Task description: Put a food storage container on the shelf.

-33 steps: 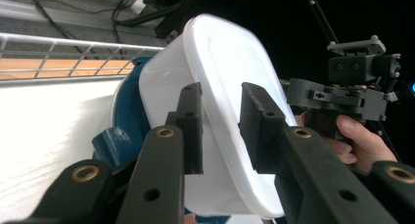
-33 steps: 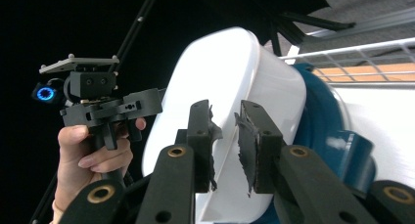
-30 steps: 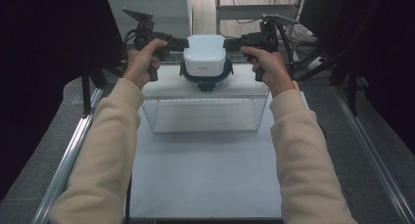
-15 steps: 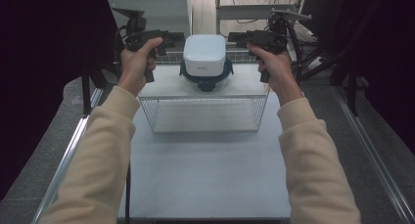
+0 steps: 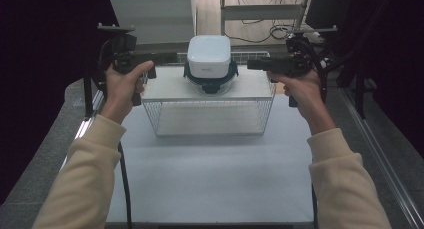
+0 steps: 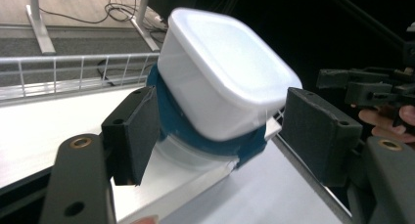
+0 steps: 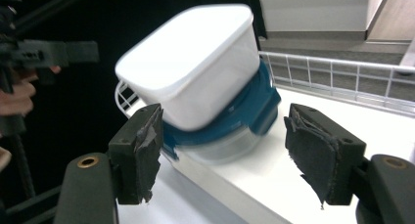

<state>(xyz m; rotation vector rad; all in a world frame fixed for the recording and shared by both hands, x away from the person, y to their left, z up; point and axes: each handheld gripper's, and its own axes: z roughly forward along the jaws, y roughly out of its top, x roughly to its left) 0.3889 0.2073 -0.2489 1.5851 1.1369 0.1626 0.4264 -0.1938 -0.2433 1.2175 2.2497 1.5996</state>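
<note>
**Containers set down on the shelf, both grippers backing clear**

Placement looks finished to us: the white container sits on top of the clear container with the blue clip lid, and that stack rests at the middle of the white shelf top of the wire rack. Nothing grips it. In the left gripper view the stack stands free on the shelf, near its front edge, and the right gripper view shows the same stack from the other side, again with no pad on it.

We judge that little is left beyond drawing the hands away from the rack, unless more items are to follow; the pictures show none waiting.

Our left gripper is held level to the left of the stack, pointing inward at it, with a gap between its tip and the blue lid. Its jaws have just been opening and stand apart, with the stack ahead of them rather than pressed by them. Our right gripper mirrors it to the right of the stack, also level and aimed inward, farther from the stack than the left; its jaws have likewise just been opening and stand apart on nothing. Both forearms reach up along the two sides of the rack, wrists raised to shelf height.
</note>
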